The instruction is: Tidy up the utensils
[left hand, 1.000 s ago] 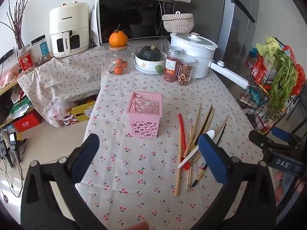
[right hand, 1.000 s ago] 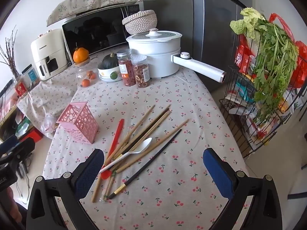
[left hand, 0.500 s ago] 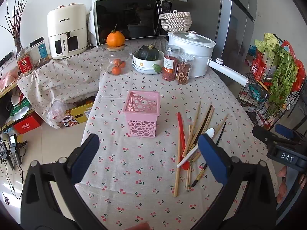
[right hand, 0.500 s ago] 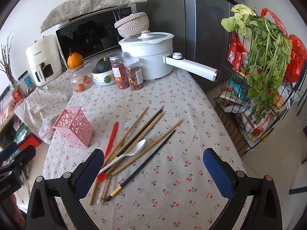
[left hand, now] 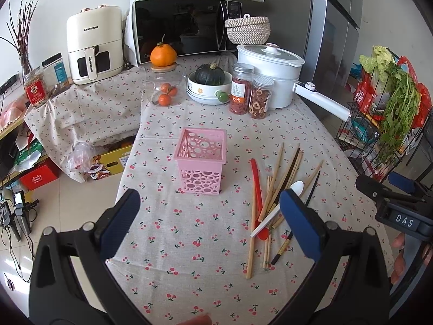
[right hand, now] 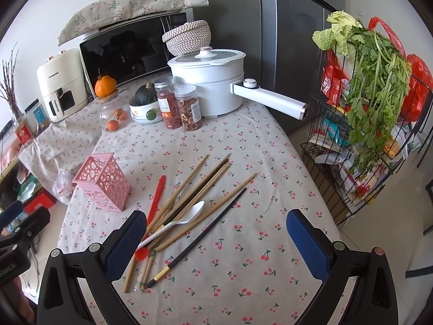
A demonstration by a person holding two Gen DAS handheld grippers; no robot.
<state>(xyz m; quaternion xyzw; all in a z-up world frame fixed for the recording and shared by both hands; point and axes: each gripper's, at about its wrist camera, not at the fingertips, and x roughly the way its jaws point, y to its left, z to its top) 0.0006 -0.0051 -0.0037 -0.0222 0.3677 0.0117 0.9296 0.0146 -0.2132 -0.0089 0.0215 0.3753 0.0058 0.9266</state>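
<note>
A pink perforated utensil holder (left hand: 201, 168) (right hand: 102, 182) stands empty on the cherry-print tablecloth (left hand: 194, 243). To its right lies a loose pile: several wooden chopsticks (left hand: 273, 178) (right hand: 189, 181), a black chopstick (right hand: 200, 237), a white spoon (left hand: 281, 203) (right hand: 180, 220) and a red utensil (left hand: 257, 189) (right hand: 157, 205). My left gripper (left hand: 208, 224) is open and empty, held above the table near its front edge. My right gripper (right hand: 216, 242) is open and empty, above the pile's near end.
At the table's back stand a white pot with a long handle (right hand: 216, 81), two jars (left hand: 251, 93), a bowl with a squash (left hand: 209, 85) and a glass jar of oranges (left hand: 163, 86). A microwave (left hand: 184, 24) sits behind. A wire rack with greens (right hand: 365, 113) stands right.
Both grippers have drifted slightly, so the table scene sits a little lower and closer in each view. Both stay open and empty. Nothing on the table has moved.
</note>
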